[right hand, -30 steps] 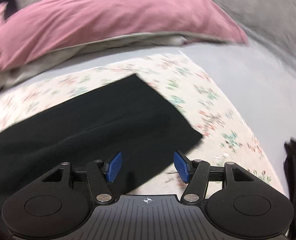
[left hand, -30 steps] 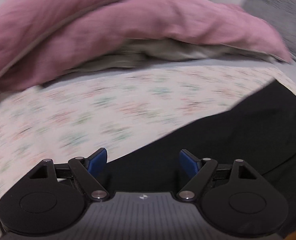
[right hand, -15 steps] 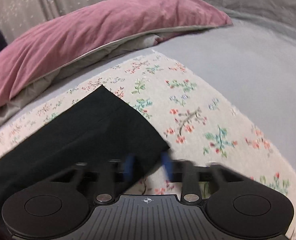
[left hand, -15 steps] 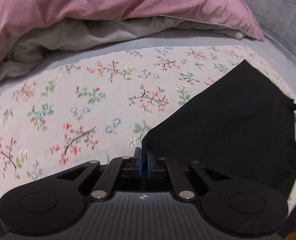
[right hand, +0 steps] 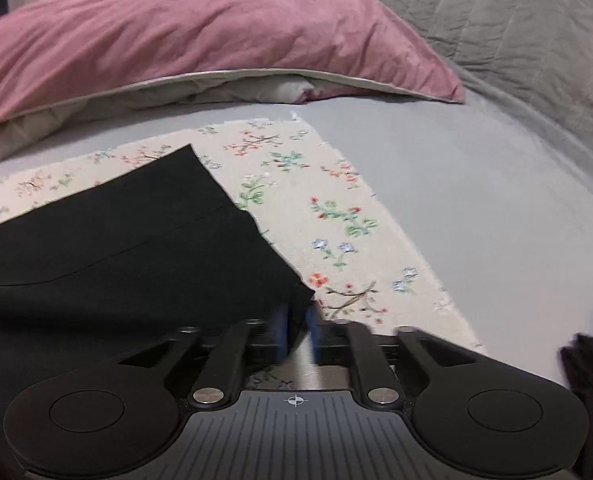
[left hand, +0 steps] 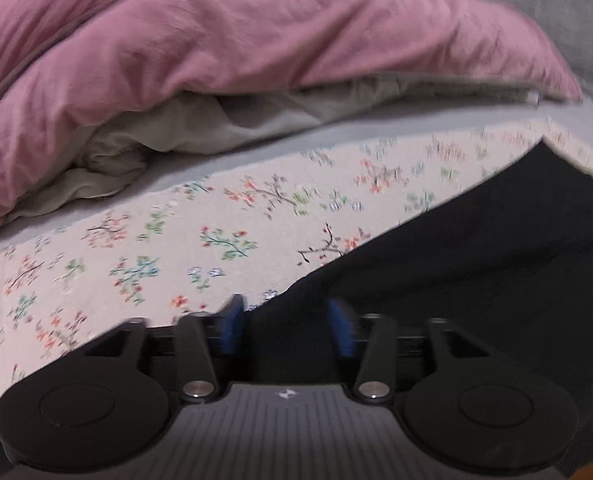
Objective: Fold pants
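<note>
Two blue fingers (left hand: 231,326) of the left gripper (left hand: 286,324) are opening, tilted down over the black pants (left hand: 476,280) edge, gripping nothing; pants fill 3 to 5 o'clock on the floral cloth (left hand: 136,256). Right view: right gripper (right hand: 296,330) opening narrowly, pants (right hand: 136,248) corner between; pink duvet (right hand: 200,36) at 12 o'clock, grey bed (right hand: 476,184).

both wrist views look close and downward, sharing the floral cloth (left hand: 144,256) and pink duvet (right hand: 200,36)
</note>
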The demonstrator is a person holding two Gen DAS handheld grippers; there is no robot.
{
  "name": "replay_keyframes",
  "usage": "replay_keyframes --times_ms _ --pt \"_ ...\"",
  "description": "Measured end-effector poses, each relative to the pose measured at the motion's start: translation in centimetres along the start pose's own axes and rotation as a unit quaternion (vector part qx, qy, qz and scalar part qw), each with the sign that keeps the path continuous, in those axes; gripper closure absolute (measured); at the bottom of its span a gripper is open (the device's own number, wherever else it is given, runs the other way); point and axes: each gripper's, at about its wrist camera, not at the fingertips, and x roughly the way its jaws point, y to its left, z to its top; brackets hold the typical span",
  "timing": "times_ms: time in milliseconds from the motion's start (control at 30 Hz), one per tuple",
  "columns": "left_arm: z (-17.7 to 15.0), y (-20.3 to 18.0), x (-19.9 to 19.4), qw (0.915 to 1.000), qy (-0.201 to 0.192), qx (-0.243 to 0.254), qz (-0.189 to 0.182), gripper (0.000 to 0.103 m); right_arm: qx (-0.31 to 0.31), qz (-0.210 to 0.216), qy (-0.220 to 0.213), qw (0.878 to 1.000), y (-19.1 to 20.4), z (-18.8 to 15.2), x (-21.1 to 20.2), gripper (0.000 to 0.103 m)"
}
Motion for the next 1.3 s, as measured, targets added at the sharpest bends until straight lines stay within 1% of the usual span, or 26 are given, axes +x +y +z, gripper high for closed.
replay_keyframes --times_ms 33,67,100,200,267,300,367,433,467,533,567,600,633,700,767,800,867,933,1000,1033,1067,1100,1167,1233,1300 --pt "-0.4 0.2 -1.2 0.9999 -0.013 -0.008 -0.003 0.017 -0.004 -0.001 -0.008 1.0 0.0 0.4 -0.3 0.066" --pt "-0.8 0.3 -2.4 0.9997 -0.02 -0.011 -0.009 0.017 -0.004 0.008 -0.019 1.0 -0.1 0.8 -0.6 0.049" --pt "-1.4 0.4 -3.5 0.9995 -0.023 -0.015 -0.015 0.017 0.0 0.019 -0.027 0.999 -0.2 1.4 -0.8 0.04" --pt "-3.8 -0.1 -6.0 0.9988 -0.016 -0.026 -0.037 0.016 0.016 0.074 -0.036 0.997 0.1 4.1 0.2 0.04" --pt "-5.8 -0.8 -7.4 0.9984 -0.011 -0.028 -0.047 0.012 0.036 0.117 -0.03 0.992 0.8 5.9 1.9 0.04" --pt "-6.7 -1.2 -7.8 0.9983 -0.01 -0.03 -0.048 0.01 0.042 0.127 -0.026 0.991 1.4 6.3 2.6 0.041" --pt "-8.3 -1.8 -8.7 0.9978 -0.011 -0.041 -0.052 0.009 0.044 0.134 -0.018 0.99 2.3 7.5 4.9 0.042" --pt "-9.9 -2.0 -9.2 0.9961 -0.01 -0.064 -0.059 0.005 0.033 0.122 -0.012 0.992 3.3 8.2 7.1 0.042" --pt "-10.5 -2.2 -9.3 0.9954 -0.004 -0.07 -0.065 0.005 0.033 0.118 -0.013 0.992 3.7 8.4 8.1 0.041" --pt "-11.6 -2.8 -9.2 0.9954 0.001 -0.066 -0.069 0.004 0.03 0.118 -0.024 0.992 4.2 8.6 8.9 0.045" --pt "-12.0 -3.2 -9.0 0.9961 0.003 -0.057 -0.068 0.004 0.023 0.124 -0.03 0.992 4.6 8.7 9.1 0.065" --pt "-12.4 -3.4 -8.9 0.9968 0.003 -0.049 -0.063 0.003 0.01 0.136 -0.034 0.99 5.0 8.6 9.0 0.09" --pt "-12.5 -3.7 -8.9 0.9975 0.0 -0.039 -0.059 0.001 -0.005 0.149 -0.032 0.988 5.3 8.4 8.9 0.097" --pt "-12.7 -4.2 -8.9 0.9981 -0.003 -0.025 -0.056 0.0 -0.036 0.149 -0.042 0.987 6.0 8.3 8.5 0.1" --pt "-12.7 -4.3 -8.8 0.9976 -0.002 -0.026 -0.064 0.0 -0.051 0.138 -0.056 0.988 6.0 8.3 8.4 0.101" --pt "-12.8 -4.3 -8.8 0.9973 -0.002 -0.027 -0.068 0.0 -0.048 0.128 -0.062 0.989 5.8 8.4 8.4 0.101" --pt "-13.0 -4.7 -8.9 0.9971 -0.003 -0.021 -0.072 0.0 -0.046 0.089 -0.067 0.993 5.8 8.4 8.9 0.101" --pt "-12.9 -4.8 -8.9 0.9974 -0.002 -0.009 -0.072 0.0 -0.05 0.059 -0.066 0.995 6.2 8.6 9.1 0.097" --pt "-13.0 -4.5 -9.2 0.9972 0.002 -0.009 -0.075 0.0 -0.053 0.034 -0.067 0.996 6.8 8.8 8.6 0.08" --pt "-13.2 -4.2 -9.5 0.9971 0.003 -0.014 -0.074 0.0 -0.055 0.026 -0.072 0.996 6.9 8.8 8.0 0.075" --pt "-13.3 -3.7 -9.9 0.9971 0.004 -0.021 -0.074 0.0 -0.06 0.023 -0.083 0.994 7.1 8.6 7.0 0.063" --pt "-13.4 -3.3 -10.4 0.997 0.003 -0.028 -0.072 0.0 -0.062 0.024 -0.094 0.993 7.2 8.3 5.9 0.048" --pt "-13.8 -2.2 -11.6 0.9966 -0.003 -0.045 -0.068 0.0 -0.067 0.048 -0.105 0.991 7.6 7.8 3.9 0.036" --pt "-14.3 -0.6 -12.7 0.9961 -0.009 -0.064 -0.061 0.0 -0.085 0.069 -0.102 0.989 8.6 7.4 2.0 0.036" --pt "-14.8 1.3 -13.6 0.9955 -0.012 -0.084 -0.043 0.0 -0.113 0.101 -0.093 0.984 10.2 6.5 -0.2 0.035"
